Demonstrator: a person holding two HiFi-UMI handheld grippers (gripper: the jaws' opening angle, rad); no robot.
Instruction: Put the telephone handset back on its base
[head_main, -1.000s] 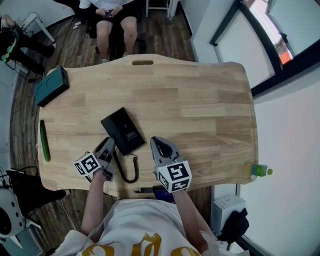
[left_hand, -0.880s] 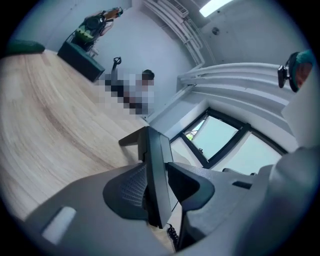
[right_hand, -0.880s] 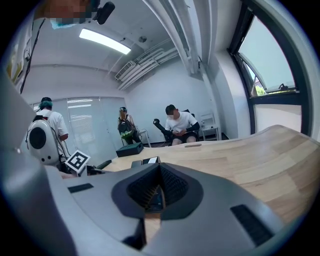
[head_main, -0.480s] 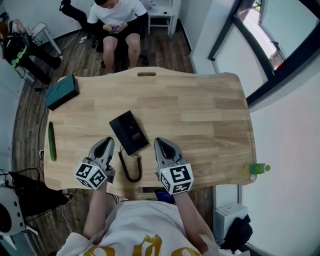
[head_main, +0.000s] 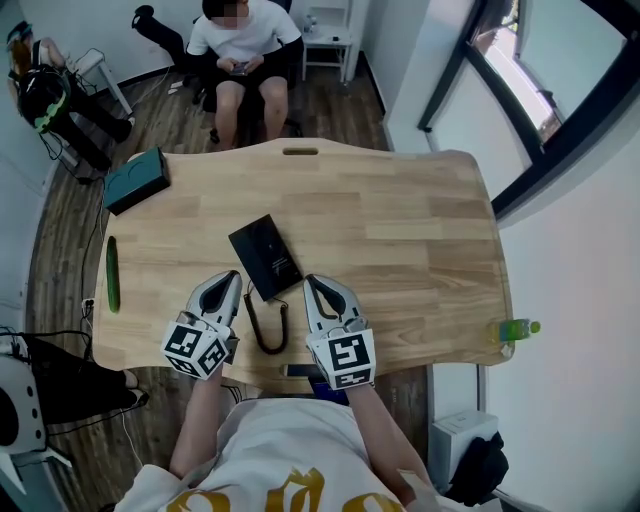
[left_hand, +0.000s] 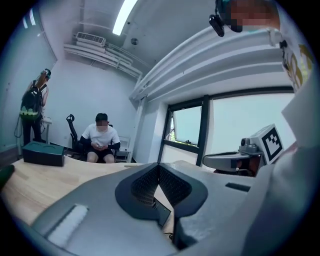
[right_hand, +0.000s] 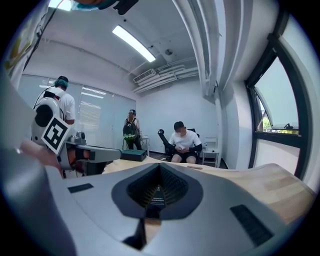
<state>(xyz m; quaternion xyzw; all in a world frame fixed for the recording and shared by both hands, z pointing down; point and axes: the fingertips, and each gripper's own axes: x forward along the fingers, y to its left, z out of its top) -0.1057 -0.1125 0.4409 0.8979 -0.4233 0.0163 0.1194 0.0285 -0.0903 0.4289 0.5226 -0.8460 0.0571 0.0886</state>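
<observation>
Near your edge of the table (head_main: 400, 230), the black phone (head_main: 265, 257) lay flat on the wood, set at a slant, and from above it read as one dark slab, so handset and base could not be told apart. Its coiled cord (head_main: 268, 328) ran in a loop from the near end toward you. Your left gripper (head_main: 232, 278) hung just left of the phone's near corner, close to it but not touching, and its jaws had just been closing and stood together with nothing between them. Your right gripper (head_main: 310, 282) hung just right of that same end, the cord loop lying between your two tools, and its jaws were together too, with nothing in them. Both tools pointed away from you across the table. Farther off, a teal box (head_main: 137, 180) sat at the far left corner, a long green thing (head_main: 113, 273) lay along the left edge, and a green bottle (head_main: 515, 330) lay at the right edge. Beyond the far side a person (head_main: 243, 45) sat in a chair.
</observation>
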